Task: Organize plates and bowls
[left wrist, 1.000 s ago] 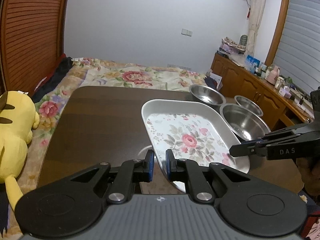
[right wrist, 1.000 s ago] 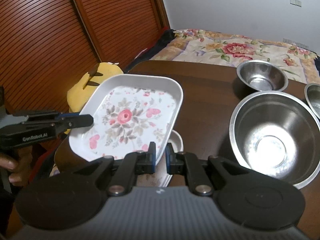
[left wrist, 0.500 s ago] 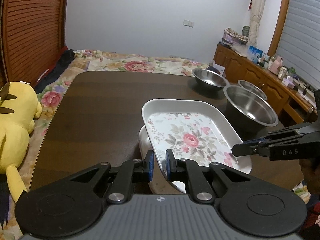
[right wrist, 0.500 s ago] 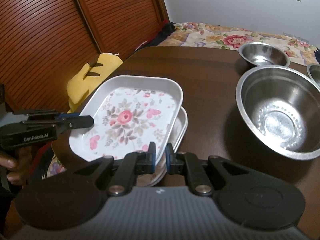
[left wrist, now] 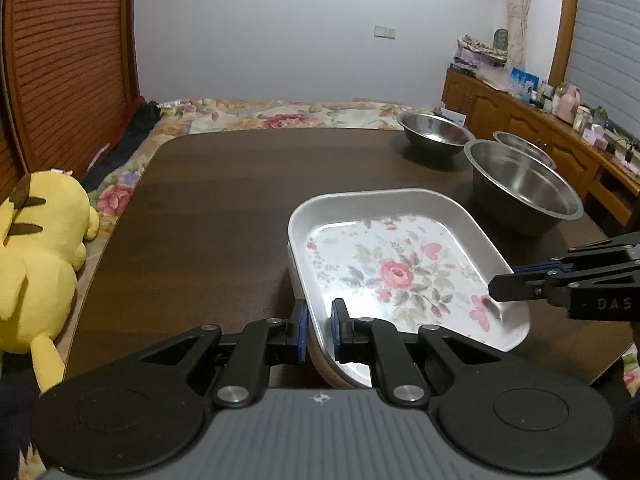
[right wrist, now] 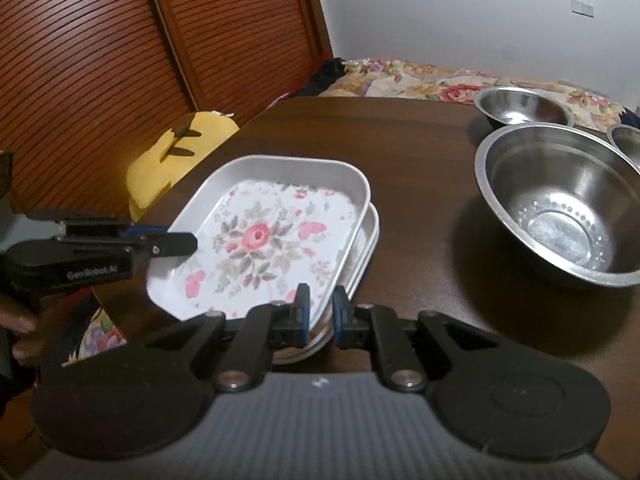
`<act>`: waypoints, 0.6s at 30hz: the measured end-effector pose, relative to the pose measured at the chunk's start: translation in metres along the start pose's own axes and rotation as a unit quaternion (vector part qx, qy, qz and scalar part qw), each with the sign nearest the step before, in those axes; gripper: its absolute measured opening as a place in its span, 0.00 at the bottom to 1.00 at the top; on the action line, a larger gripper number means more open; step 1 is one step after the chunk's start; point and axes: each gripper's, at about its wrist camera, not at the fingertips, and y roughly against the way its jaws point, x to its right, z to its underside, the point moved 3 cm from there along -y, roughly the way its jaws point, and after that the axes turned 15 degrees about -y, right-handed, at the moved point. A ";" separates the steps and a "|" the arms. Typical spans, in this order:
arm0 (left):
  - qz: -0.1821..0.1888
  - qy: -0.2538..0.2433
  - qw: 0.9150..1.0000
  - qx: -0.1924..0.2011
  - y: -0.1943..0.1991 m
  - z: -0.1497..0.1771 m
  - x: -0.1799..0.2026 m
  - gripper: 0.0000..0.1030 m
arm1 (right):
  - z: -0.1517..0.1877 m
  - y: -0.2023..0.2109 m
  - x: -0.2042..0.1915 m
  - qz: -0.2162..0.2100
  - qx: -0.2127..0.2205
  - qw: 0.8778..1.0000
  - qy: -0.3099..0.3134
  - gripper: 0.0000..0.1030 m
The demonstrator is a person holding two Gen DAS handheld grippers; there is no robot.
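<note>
A floral metal plate (left wrist: 396, 264) sits low over a second similar plate (right wrist: 366, 244) on the dark wooden table (left wrist: 224, 208). My left gripper (left wrist: 319, 330) is shut on the floral plate's near rim. My right gripper (right wrist: 320, 314) is shut on the opposite rim (right wrist: 320, 300); it also shows in the left wrist view (left wrist: 500, 282). The left gripper shows in the right wrist view (right wrist: 188, 242). The lower plate is mostly hidden under the floral one.
A large steel bowl (left wrist: 524, 188) stands right of the plates, with two smaller steel bowls (left wrist: 434, 132) (left wrist: 520, 146) behind it. A yellow plush toy (left wrist: 36, 252) lies off the table's left edge. A wooden sideboard (left wrist: 540, 136) is at the right.
Both grippers have lowered the floral plate toward the table, down onto the second plate. The bowls have not moved.
</note>
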 end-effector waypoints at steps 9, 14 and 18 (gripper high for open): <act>-0.018 -0.005 1.000 -0.005 -0.002 0.004 -0.002 0.13 | 0.007 0.000 0.002 -0.009 0.015 1.000 -0.023 0.17; -0.022 0.002 1.000 0.001 0.000 0.003 -0.005 0.17 | 0.010 -0.002 0.000 0.002 0.032 0.999 -0.006 0.17; -0.025 0.011 0.999 0.017 0.006 -0.003 -0.006 0.36 | 0.009 0.011 0.003 0.007 0.058 0.998 0.001 0.17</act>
